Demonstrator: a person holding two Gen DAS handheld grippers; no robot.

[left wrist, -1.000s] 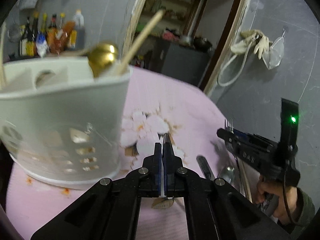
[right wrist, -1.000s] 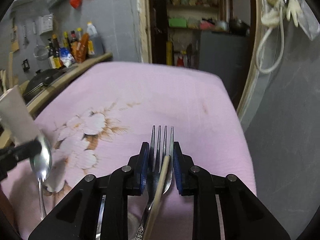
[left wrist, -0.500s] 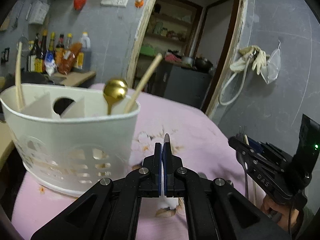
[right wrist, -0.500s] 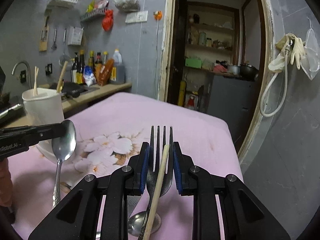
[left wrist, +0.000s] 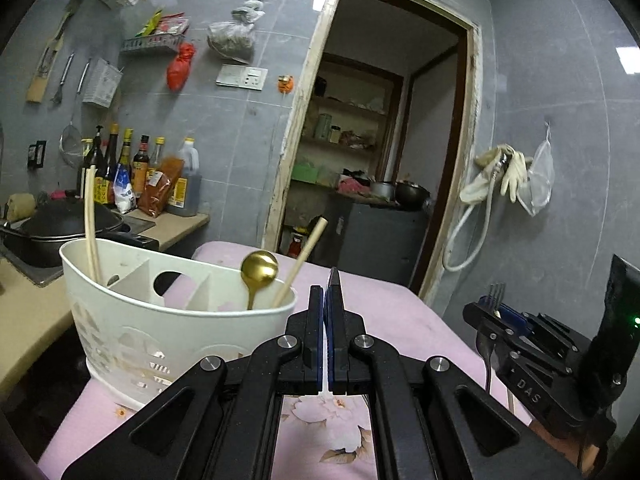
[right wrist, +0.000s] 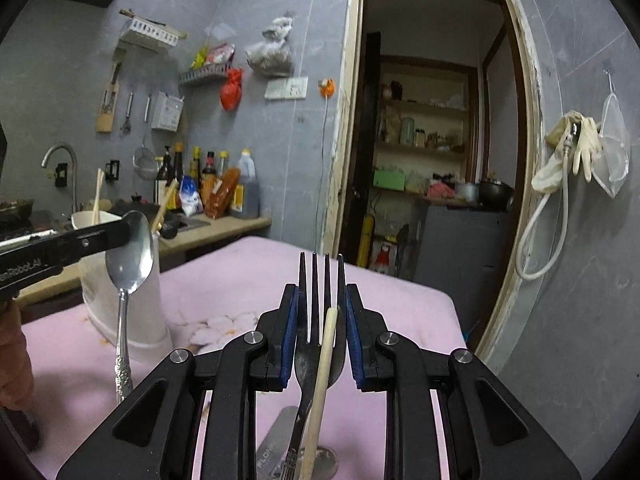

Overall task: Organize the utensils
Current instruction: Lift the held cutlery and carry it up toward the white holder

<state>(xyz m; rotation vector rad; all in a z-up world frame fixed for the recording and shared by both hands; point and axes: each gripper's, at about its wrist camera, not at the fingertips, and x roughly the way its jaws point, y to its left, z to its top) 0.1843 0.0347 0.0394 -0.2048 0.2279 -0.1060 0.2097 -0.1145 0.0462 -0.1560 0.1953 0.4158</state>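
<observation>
Between my right fingers [right wrist: 321, 334]: one fork [right wrist: 318, 320] and one chopstick [right wrist: 325, 356], clamped together, tines forward. My left fingers [left wrist: 325, 316] are closed edge-on upon one silver spoon [right wrist: 130, 252]. Beyond, on the pink surface [left wrist: 404, 320], one white caddy [left wrist: 160, 320] holds one gold spoon [left wrist: 258, 270] and two chopsticks [left wrist: 91, 220].

A dim kitchen with grey tiled walls [left wrist: 248, 128]. An open wood-framed doorway [left wrist: 384, 128] leads to a pantry with cluttered shelves [right wrist: 424, 148]. On the left, a beige counter [left wrist: 176, 226] holds sauce bottles [left wrist: 132, 168] and a black wok [left wrist: 60, 226]. Rubber gloves [right wrist: 576, 148] and a white hose [right wrist: 540, 232] hang on the right wall.
</observation>
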